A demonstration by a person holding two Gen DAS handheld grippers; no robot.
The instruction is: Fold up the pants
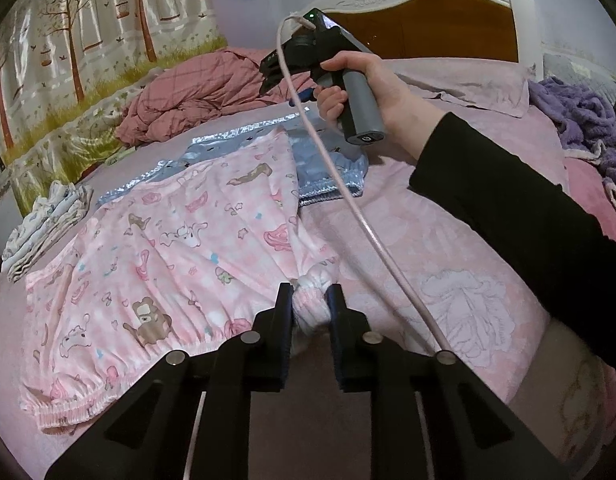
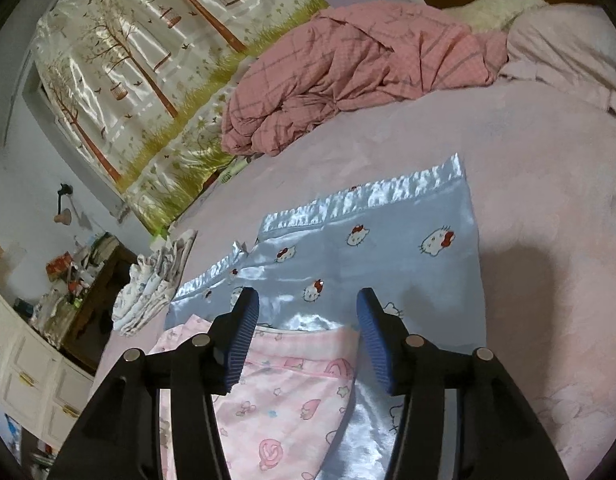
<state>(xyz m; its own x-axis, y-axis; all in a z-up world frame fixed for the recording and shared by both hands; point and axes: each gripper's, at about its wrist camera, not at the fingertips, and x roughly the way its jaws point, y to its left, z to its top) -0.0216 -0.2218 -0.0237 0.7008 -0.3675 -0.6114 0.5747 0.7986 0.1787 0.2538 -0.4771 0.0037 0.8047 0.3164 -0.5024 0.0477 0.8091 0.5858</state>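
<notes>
A: Left wrist view. What does the left claw (image 1: 311, 307) hold?

B: Its jaws stand nearly closed, pinching a bunched corner of the elastic waistband of the pink printed pants (image 1: 180, 248). The gathered cloth fills the narrow gap between the two pads.

A: Where do the pants lie?

B: Spread on the bed (image 1: 447, 240), over its pink sheet, waistband toward the camera and legs running away. The far end overlaps a blue satin garment (image 1: 327, 168) that lies flat beneath.

A: Right wrist view. State of the right claw (image 2: 308, 312)?

B: Jaws about half open, with nothing gripped. The blue ribbed pads (image 2: 244, 320) stand apart, one to either side of the far edge of the pink pants (image 2: 284, 392); neither pad presses on the cloth. Whether a fingertip touches the blue satin garment (image 2: 367, 248) below cannot be told.

A: Is the right claw seen from the left wrist view?

B: Yes: a hand (image 1: 371, 92) in a black sleeve (image 1: 527, 208) holds its grey handle above the far end of the pants, with a pale cable (image 1: 347, 196) trailing from it.

A: Surroundings?

B: A rumpled checked quilt (image 2: 347, 72) near the headboard (image 1: 427, 28); a folded stack of white printed cloth (image 1: 48, 224) at the bed's left edge.
</notes>
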